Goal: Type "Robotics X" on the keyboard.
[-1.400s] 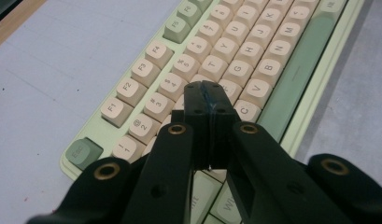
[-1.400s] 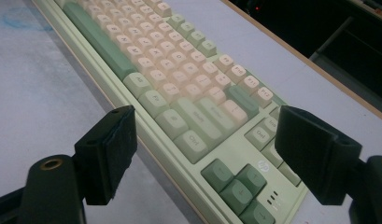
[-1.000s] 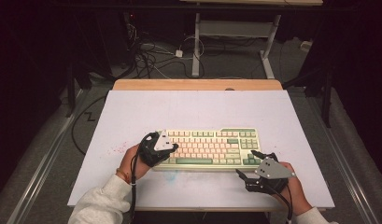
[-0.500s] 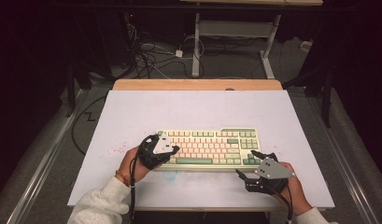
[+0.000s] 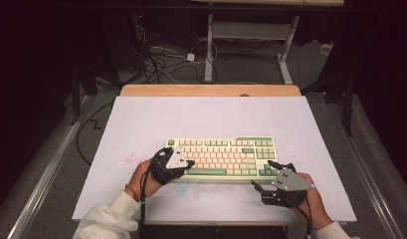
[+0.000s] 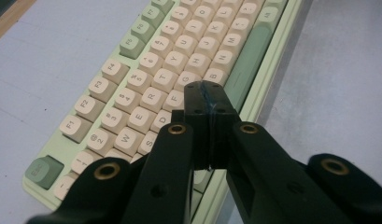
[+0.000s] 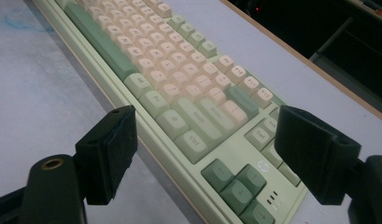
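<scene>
hovering left tongs (image 6: 208,100) over keyboard (image 6: 146,93) edge

Lab workspace: dark room, tangled floor cables (image 5: 161,59), white-topped table (image 5: 141,119).

White-topped table (image 5: 141,129), green-and-cream keyboard (image 5: 226,149) lying on it
</scene>
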